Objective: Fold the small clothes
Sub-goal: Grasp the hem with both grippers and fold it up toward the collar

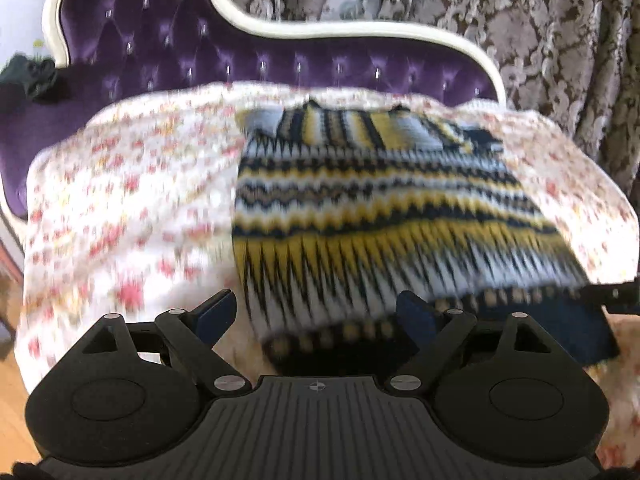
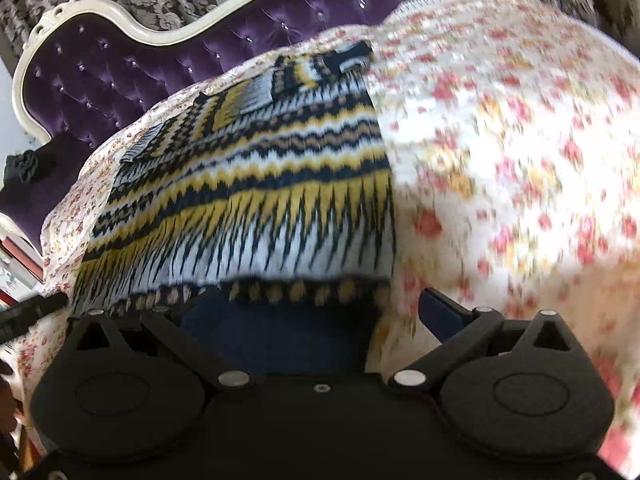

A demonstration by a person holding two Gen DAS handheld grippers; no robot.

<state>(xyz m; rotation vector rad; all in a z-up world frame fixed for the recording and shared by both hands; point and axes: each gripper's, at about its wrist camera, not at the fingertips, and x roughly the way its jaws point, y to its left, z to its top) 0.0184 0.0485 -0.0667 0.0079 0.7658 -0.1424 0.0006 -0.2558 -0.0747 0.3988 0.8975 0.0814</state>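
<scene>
- A small knitted sweater in navy, yellow and white zigzag bands lay flat on a white quilt with red flowers, spread over a purple tufted sofa with a cream frame.
- Its sleeves looked already turned in across the chest; the navy hem hung nearest both cameras.
- The left gripper stood wide open at the hem, holding nothing.
- The right gripper also looked spread, one blue finger clear over the quilt, the other hidden against the hem; no grip showed.
- Judged step: reaching for the bottom hem.
- Next, each gripper would need to pinch a hem corner and carry it toward the collar evenly.
</scene>
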